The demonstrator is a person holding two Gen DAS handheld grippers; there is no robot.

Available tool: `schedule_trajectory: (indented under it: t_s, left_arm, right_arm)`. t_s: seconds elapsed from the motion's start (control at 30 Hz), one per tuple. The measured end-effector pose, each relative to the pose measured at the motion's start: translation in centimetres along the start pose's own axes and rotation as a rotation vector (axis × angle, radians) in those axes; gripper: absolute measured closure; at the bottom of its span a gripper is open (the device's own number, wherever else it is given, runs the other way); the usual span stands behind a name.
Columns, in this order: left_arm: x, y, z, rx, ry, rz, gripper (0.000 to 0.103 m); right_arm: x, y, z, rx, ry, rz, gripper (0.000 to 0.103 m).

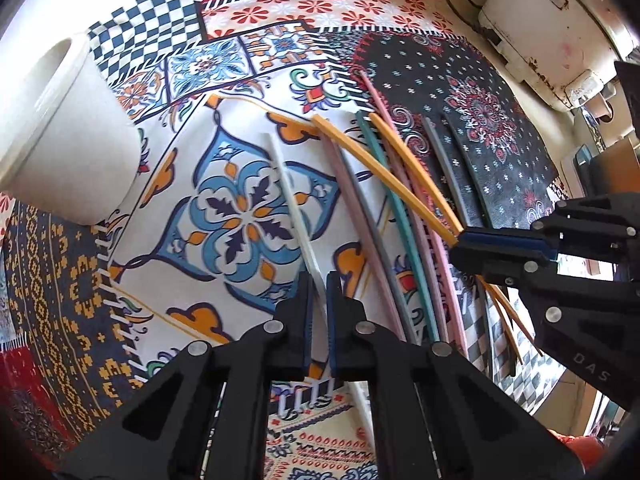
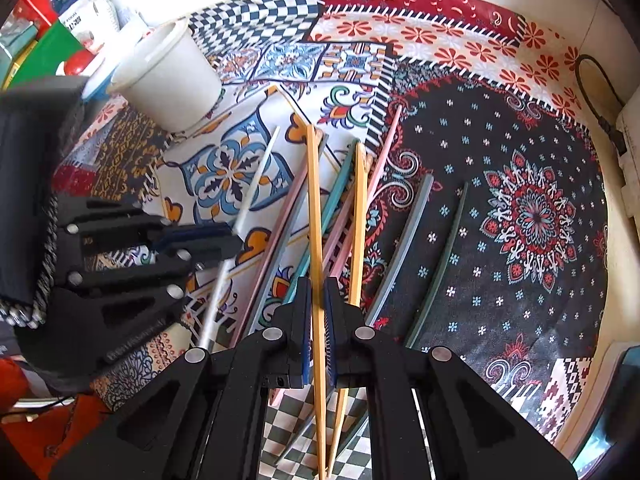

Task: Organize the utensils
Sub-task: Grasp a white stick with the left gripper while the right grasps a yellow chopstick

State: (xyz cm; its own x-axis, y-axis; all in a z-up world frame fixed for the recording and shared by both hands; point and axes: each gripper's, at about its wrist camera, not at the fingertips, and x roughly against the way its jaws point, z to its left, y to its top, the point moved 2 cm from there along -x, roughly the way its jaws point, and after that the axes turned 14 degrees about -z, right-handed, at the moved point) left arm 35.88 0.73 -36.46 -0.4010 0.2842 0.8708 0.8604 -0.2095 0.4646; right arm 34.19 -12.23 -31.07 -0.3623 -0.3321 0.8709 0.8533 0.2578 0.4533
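Several coloured chopsticks lie on a patchwork tablecloth [image 1: 224, 208]. My left gripper [image 1: 319, 300] is shut on a white chopstick [image 1: 290, 192], which points away toward a white cup [image 1: 68, 128]. It also shows in the right wrist view [image 2: 224, 240], shut on the white chopstick [image 2: 258, 178]. My right gripper [image 2: 317, 308] is shut on a yellow chopstick [image 2: 314, 200]. In the left wrist view it [image 1: 464, 240] holds that yellow chopstick [image 1: 384, 168] above the pile. A second yellow chopstick [image 2: 360, 232], pink [image 2: 384, 152], teal [image 2: 336, 196] and grey [image 2: 404, 240] ones lie alongside.
The white cup [image 2: 168, 76] stands at the back left of the cloth. Packets and boxes [image 2: 60, 32] sit behind it. A white appliance [image 1: 552, 28] and a black cable [image 2: 592, 92] are at the right edge. A dark green chopstick [image 2: 444, 256] lies on the black patch.
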Motion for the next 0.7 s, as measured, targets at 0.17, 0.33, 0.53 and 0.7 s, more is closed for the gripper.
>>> schedule_trajectory:
  t_s: [0.17,0.33,0.53,0.7]
  left_arm:
    - [0.2,-0.1,1.3,0.027,-0.028,0.049,0.099]
    - [-0.1,0.3,1.1,0.048,-0.04,0.084,0.099]
    - [-1.2,1.6,0.9,0.054,-0.059,0.139,0.099]
    - [-1.4,1.8,1.0,0.079,-0.068,0.141,0.099]
  right_arm:
    - [-1.1,-0.1,0.5,0.027,-0.003,0.033,0.098]
    - [-2.3,0.6,1.5,0.046,-0.005,0.067,0.098]
    - [-3.8,2.1,2.6,0.065,0.004,0.114,0.097]
    - [-5.2,3.4,3.3,0.077,0.004,0.129,0.097]
